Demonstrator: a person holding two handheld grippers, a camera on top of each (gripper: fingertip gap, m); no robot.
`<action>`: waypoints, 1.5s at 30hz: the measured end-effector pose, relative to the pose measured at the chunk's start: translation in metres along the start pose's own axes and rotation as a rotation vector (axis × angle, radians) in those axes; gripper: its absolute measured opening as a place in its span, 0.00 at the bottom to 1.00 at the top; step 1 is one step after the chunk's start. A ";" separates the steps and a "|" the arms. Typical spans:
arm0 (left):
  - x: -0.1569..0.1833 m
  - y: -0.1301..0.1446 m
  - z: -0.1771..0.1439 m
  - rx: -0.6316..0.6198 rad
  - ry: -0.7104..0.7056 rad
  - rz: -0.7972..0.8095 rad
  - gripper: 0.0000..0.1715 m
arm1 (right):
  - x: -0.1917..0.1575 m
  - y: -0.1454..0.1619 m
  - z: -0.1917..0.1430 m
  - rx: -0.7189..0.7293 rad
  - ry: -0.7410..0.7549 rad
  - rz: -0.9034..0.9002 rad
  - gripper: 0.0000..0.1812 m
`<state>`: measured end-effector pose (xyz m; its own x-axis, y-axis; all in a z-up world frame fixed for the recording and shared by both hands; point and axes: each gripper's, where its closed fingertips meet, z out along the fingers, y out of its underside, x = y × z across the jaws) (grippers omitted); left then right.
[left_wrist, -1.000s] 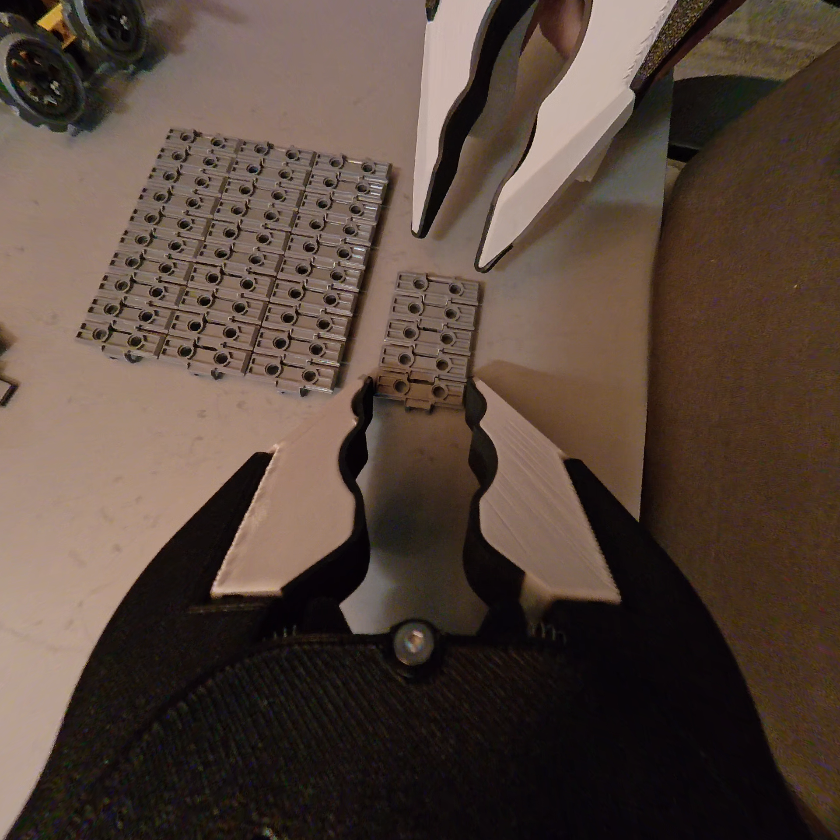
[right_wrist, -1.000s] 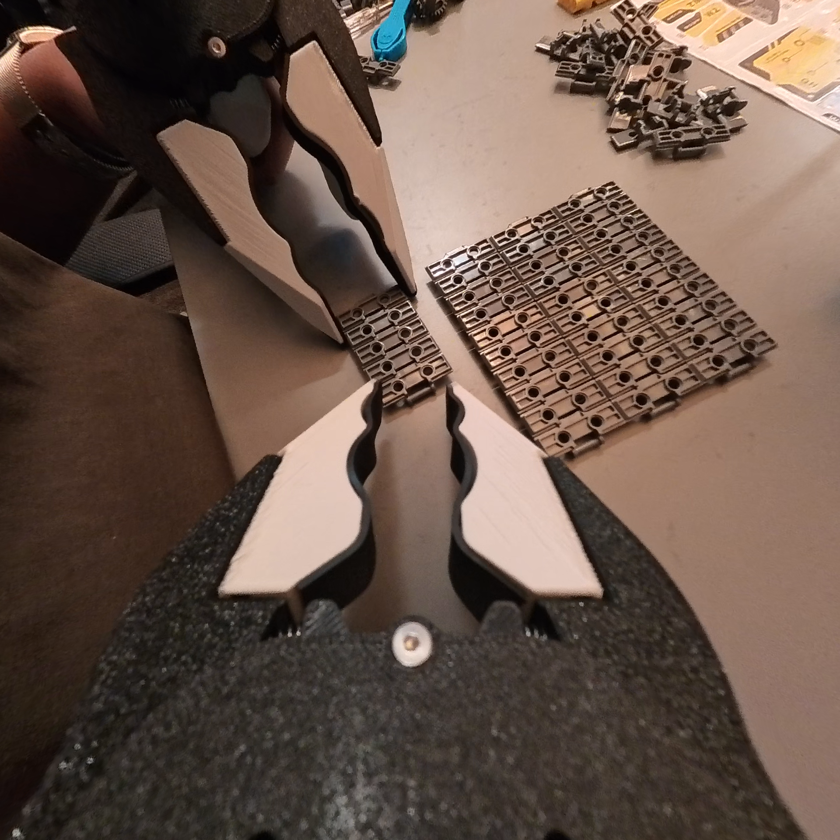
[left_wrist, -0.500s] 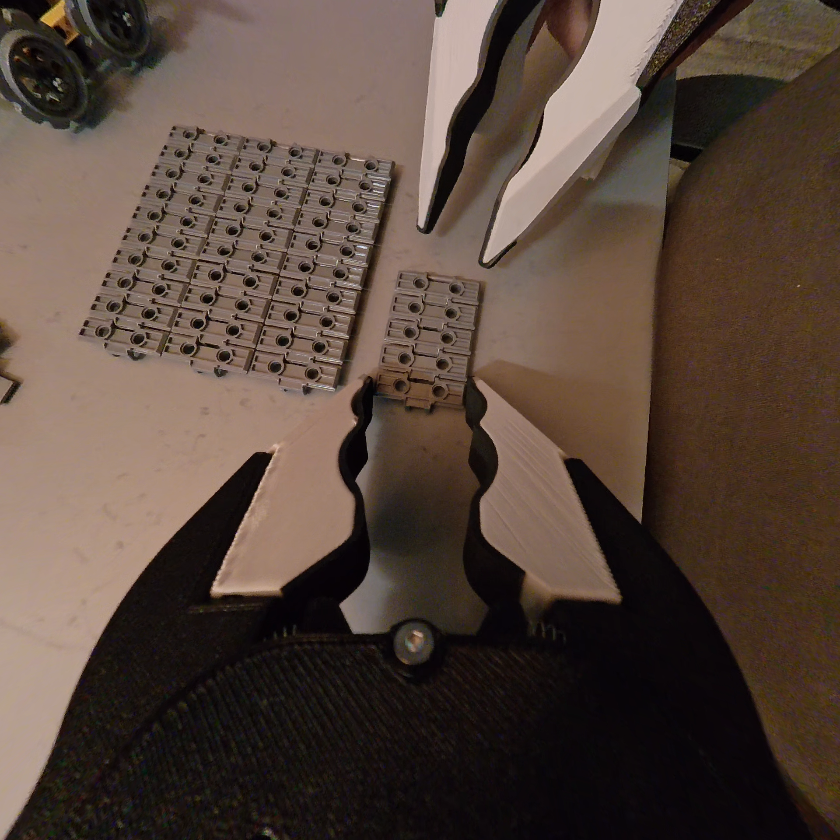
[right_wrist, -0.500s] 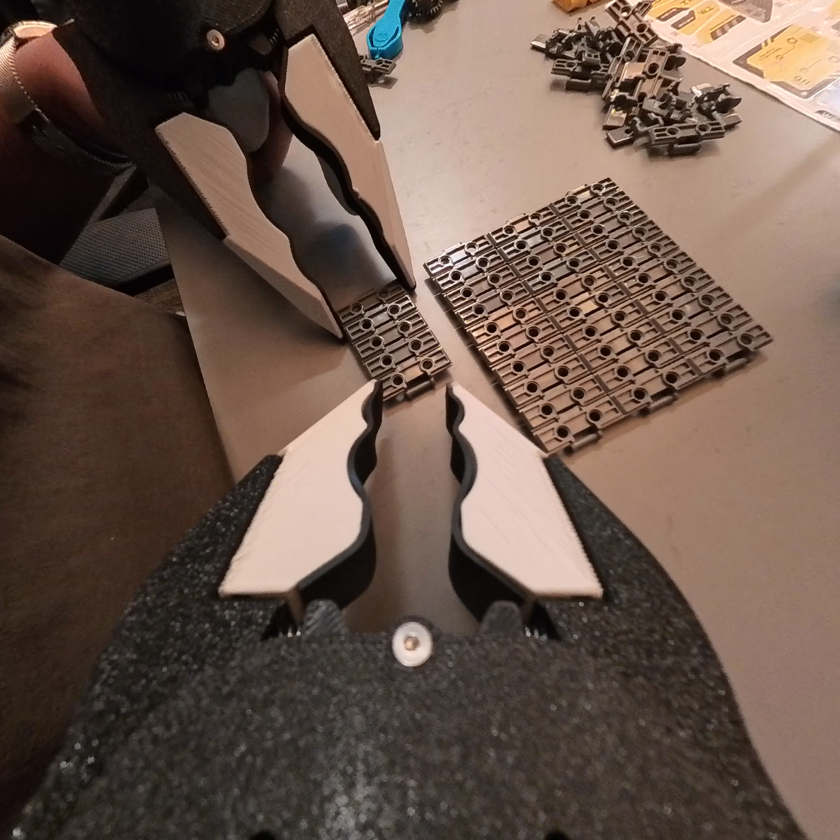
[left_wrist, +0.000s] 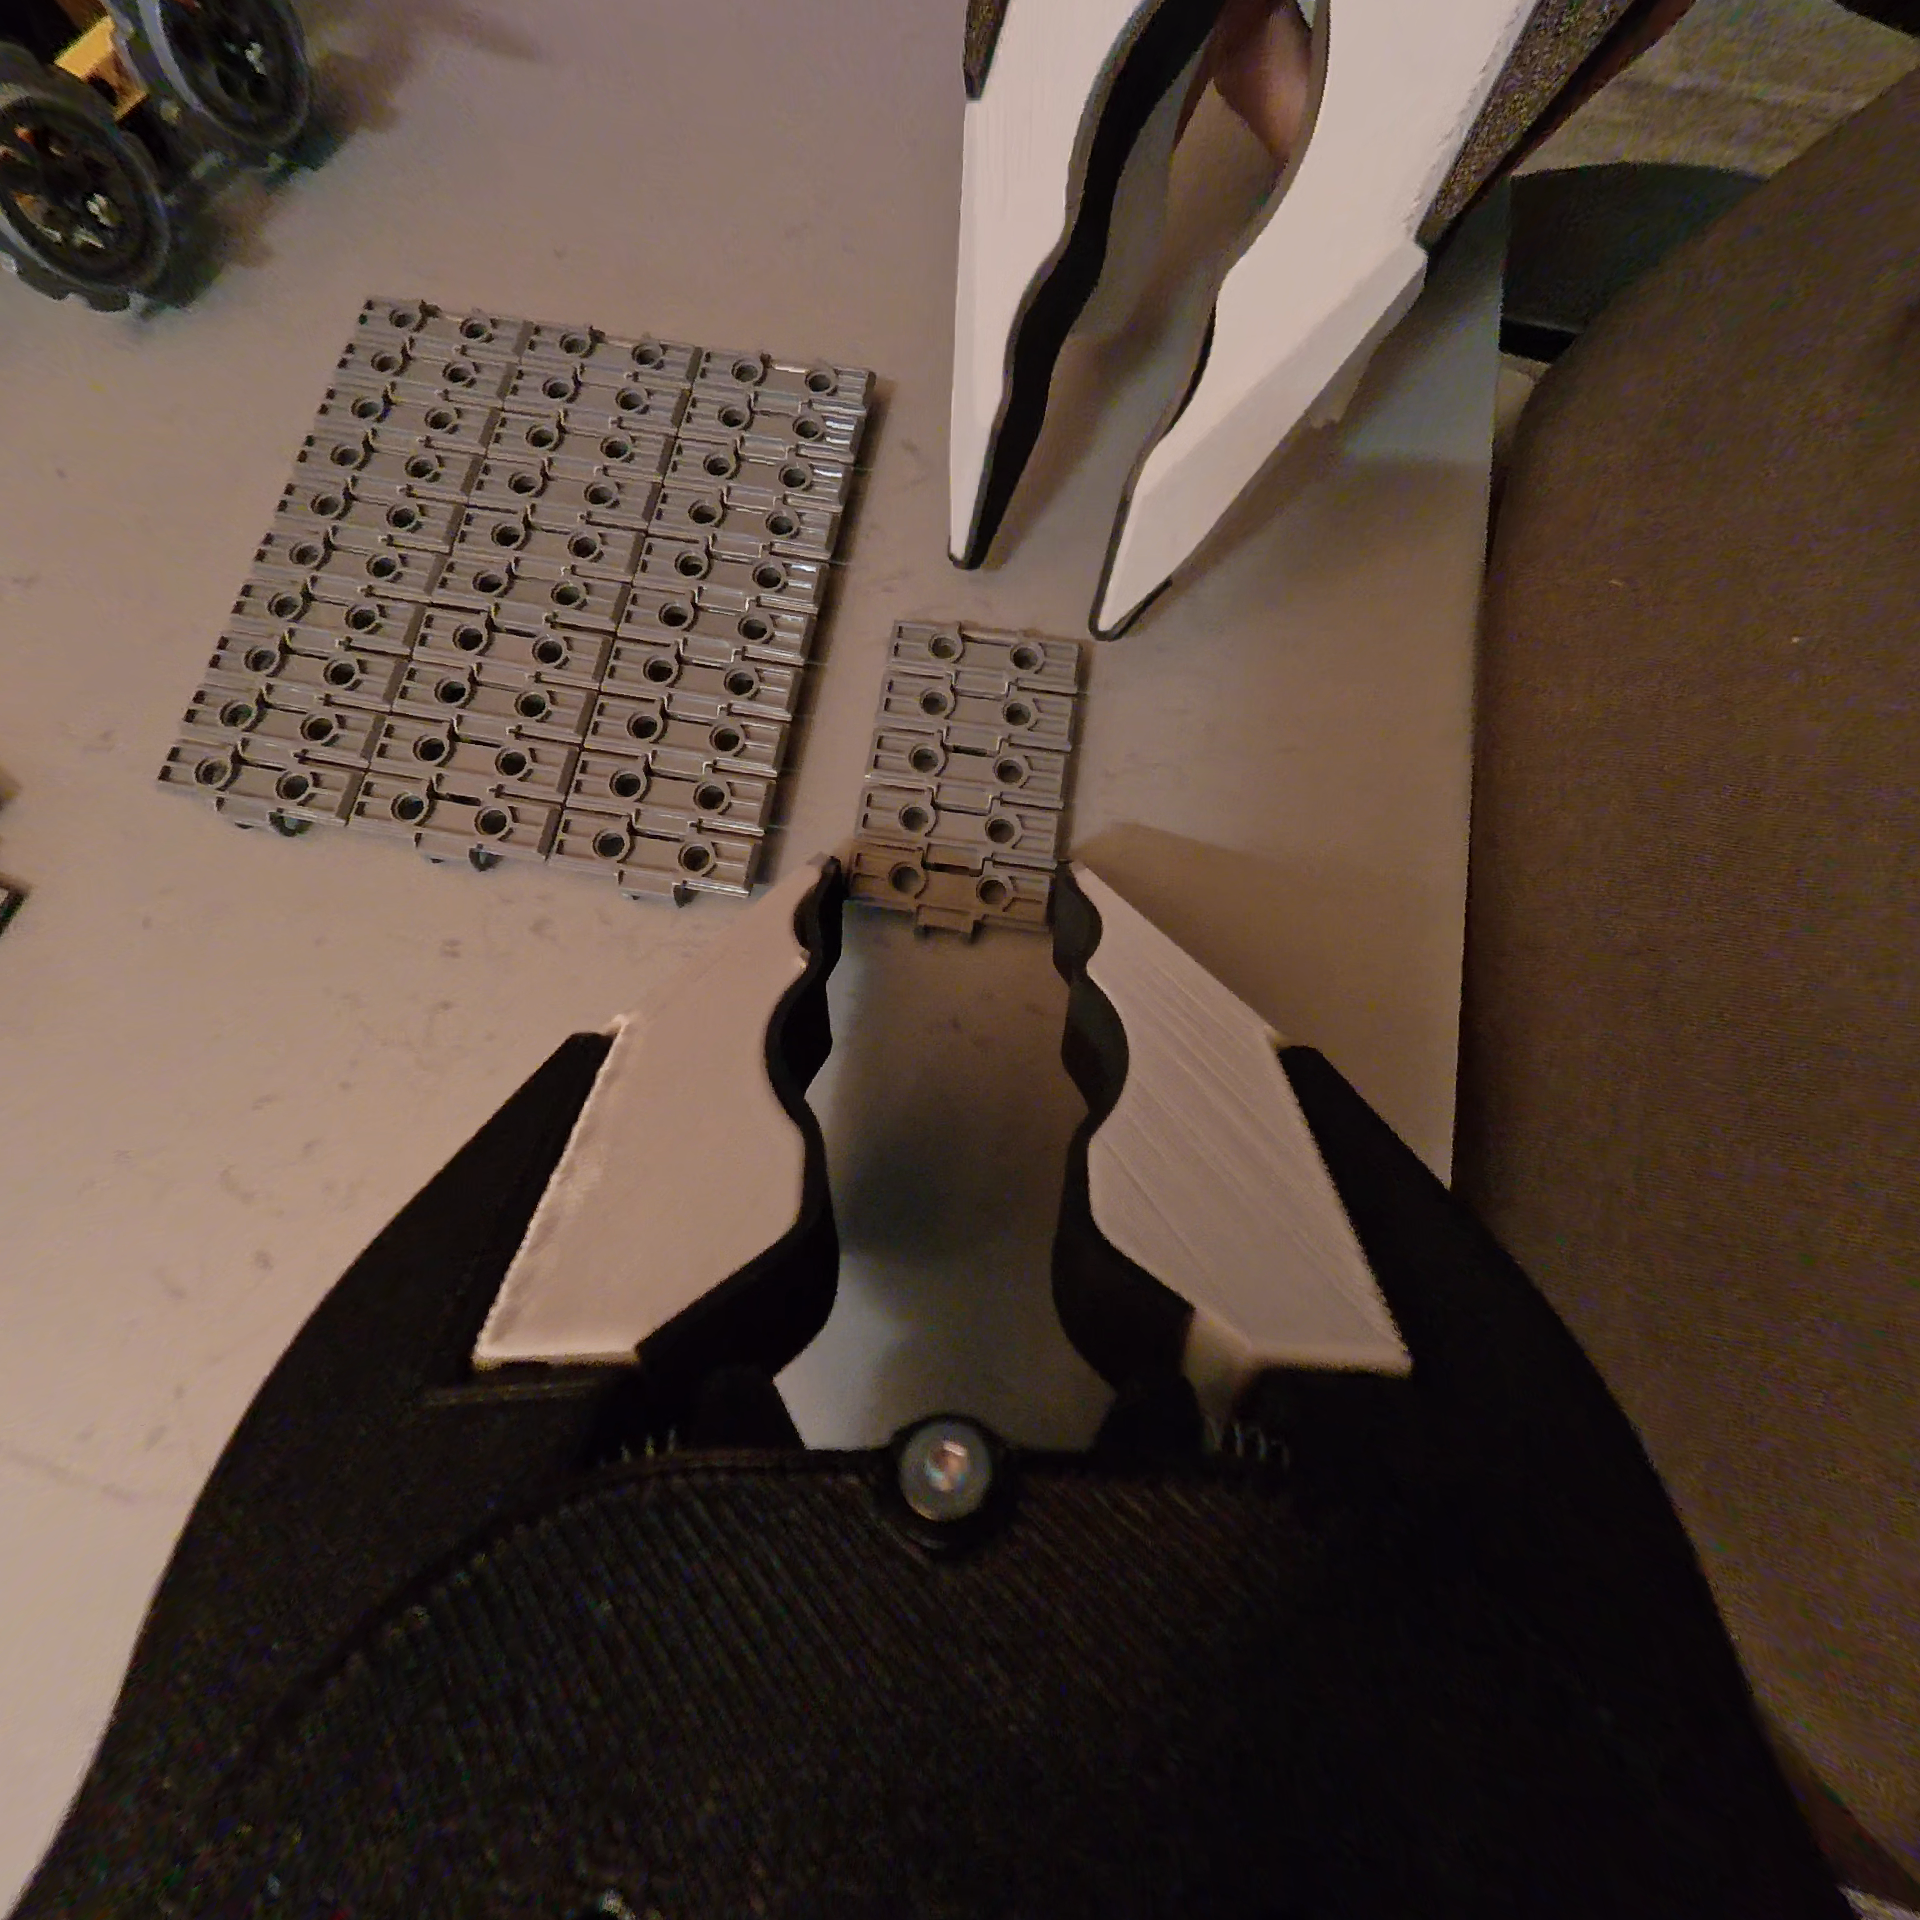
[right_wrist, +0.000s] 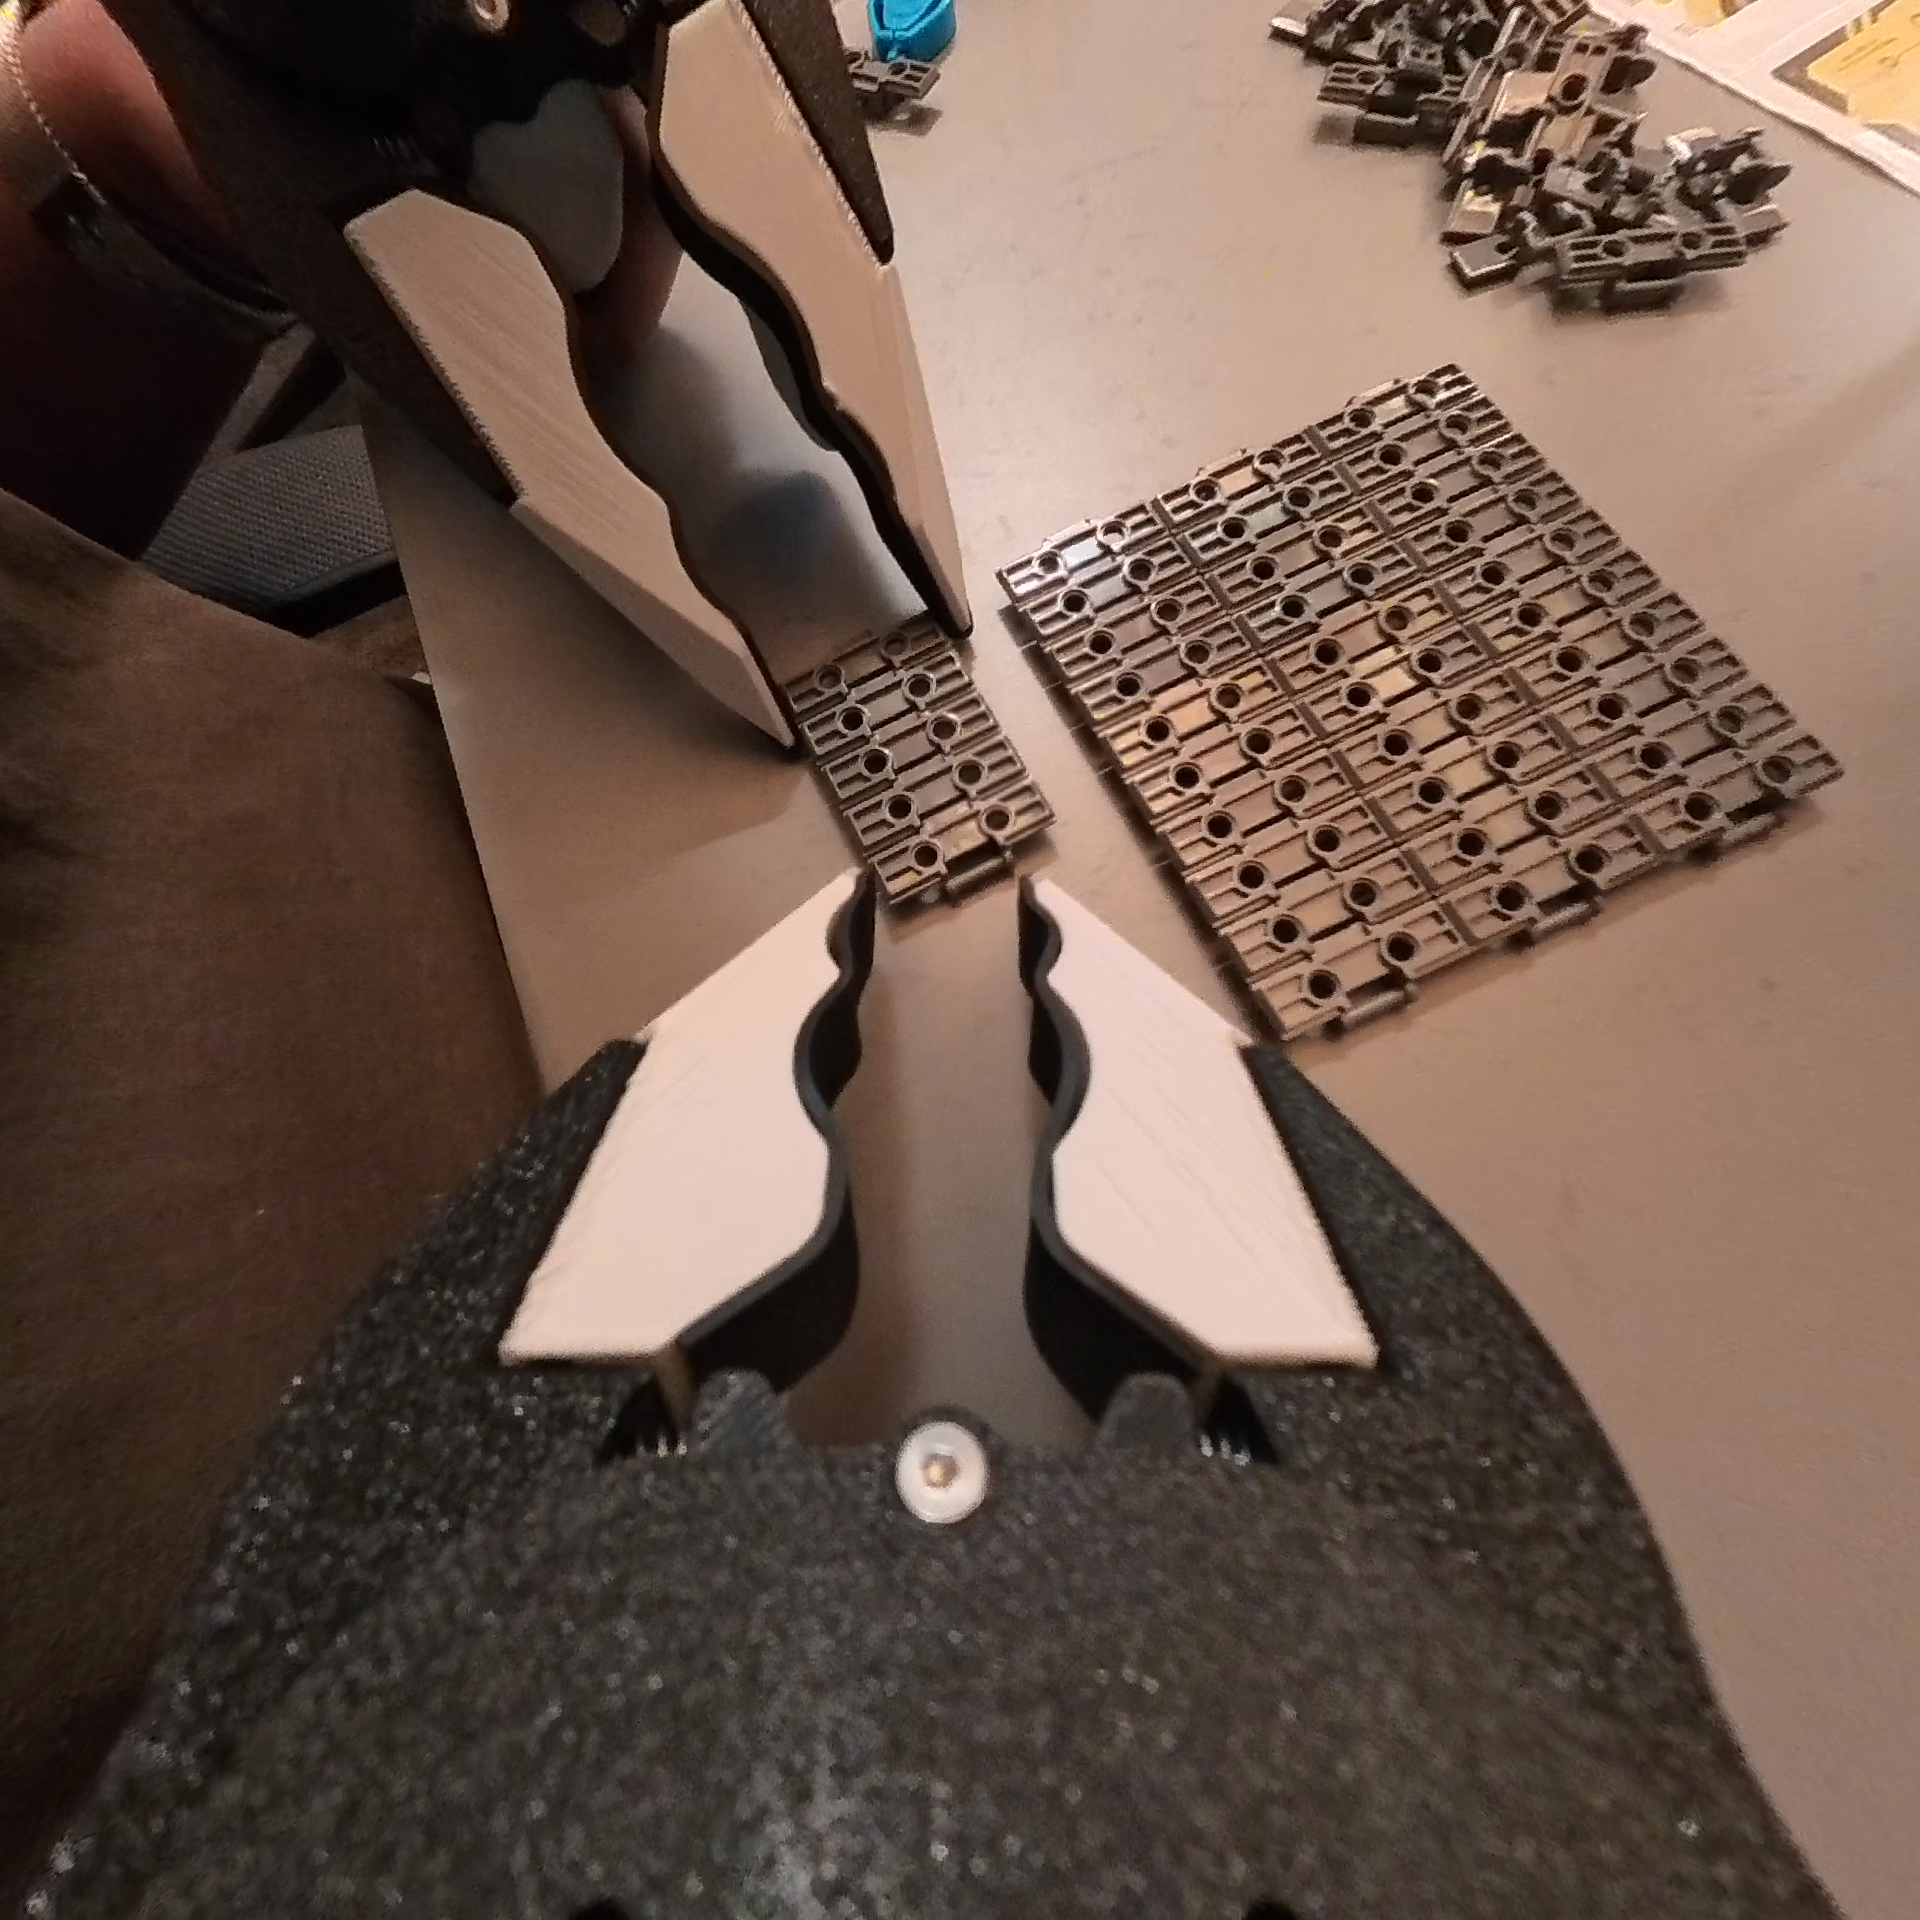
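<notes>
grey table (left_wrist: 260, 1091), a short grey link strip (left_wrist: 971, 769) between my grippers
my left gripper (left_wrist: 945, 883) brackets the strip's end, fingers spread; my right gripper (right_wrist: 940, 899), spread, sits just beside its other end.

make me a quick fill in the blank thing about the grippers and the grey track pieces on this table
1. The left gripper has the near end of the short track strip between its ____ fingertips.
2. The short track strip has ____ links in a row.
3. The wide track mat is ____ strips across.
4. The right gripper is open and its tips ____ touch the strip.

Missing words: open; five; three; do not
</notes>
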<state>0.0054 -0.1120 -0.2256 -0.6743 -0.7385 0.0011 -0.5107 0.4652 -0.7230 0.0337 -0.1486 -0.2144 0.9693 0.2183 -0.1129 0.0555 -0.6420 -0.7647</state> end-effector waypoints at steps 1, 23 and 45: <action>0.000 0.000 0.000 0.000 0.000 0.001 0.23 | -0.001 0.001 0.000 -0.004 0.000 -0.004 0.15; -0.002 0.002 -0.002 0.002 0.013 0.031 0.27 | -0.003 0.002 0.002 -0.016 -0.022 -0.003 0.15; -0.142 -0.047 -0.106 0.233 -0.599 0.009 0.31 | 0.070 -0.077 -0.070 0.429 0.163 -0.015 0.27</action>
<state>0.0687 0.0223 -0.1183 -0.2284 -0.9109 -0.3435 -0.3319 0.4046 -0.8522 0.1143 -0.1350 -0.1194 0.9961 0.0848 -0.0253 -0.0015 -0.2698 -0.9629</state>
